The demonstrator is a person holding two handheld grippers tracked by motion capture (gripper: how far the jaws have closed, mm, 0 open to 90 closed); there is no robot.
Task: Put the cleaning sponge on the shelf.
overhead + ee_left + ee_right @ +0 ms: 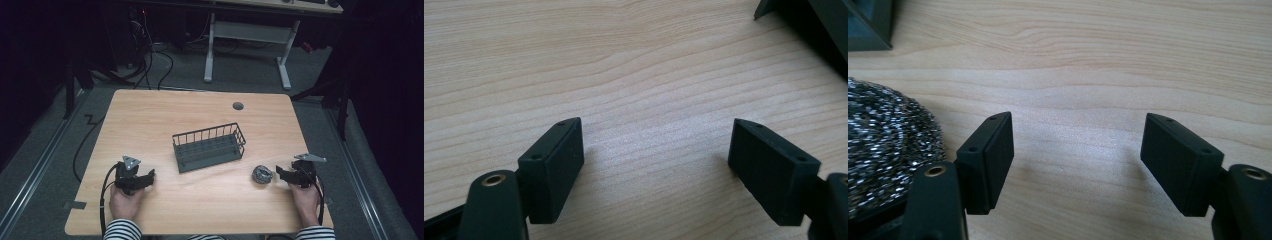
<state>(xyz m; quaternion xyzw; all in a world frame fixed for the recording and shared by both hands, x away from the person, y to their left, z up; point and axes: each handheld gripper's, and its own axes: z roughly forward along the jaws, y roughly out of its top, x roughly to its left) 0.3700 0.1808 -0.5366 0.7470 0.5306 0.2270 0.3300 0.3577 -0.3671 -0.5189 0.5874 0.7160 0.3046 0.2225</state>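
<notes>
bare tabletop [150, 115] lies open all round; the wire basket [209, 146] blocks the centre, the steel scourer [262, 174] at four o'clock.

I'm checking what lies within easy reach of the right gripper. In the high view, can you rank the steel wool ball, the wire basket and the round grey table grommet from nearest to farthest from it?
From the right gripper:
1. Steel wool ball, just beside it.
2. Wire basket, at the table's middle.
3. Grommet, near the far edge.

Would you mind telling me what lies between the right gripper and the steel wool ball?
Nothing: in the high view only bare table separates the right gripper from the steel wool ball, which sits just beside it.
</notes>
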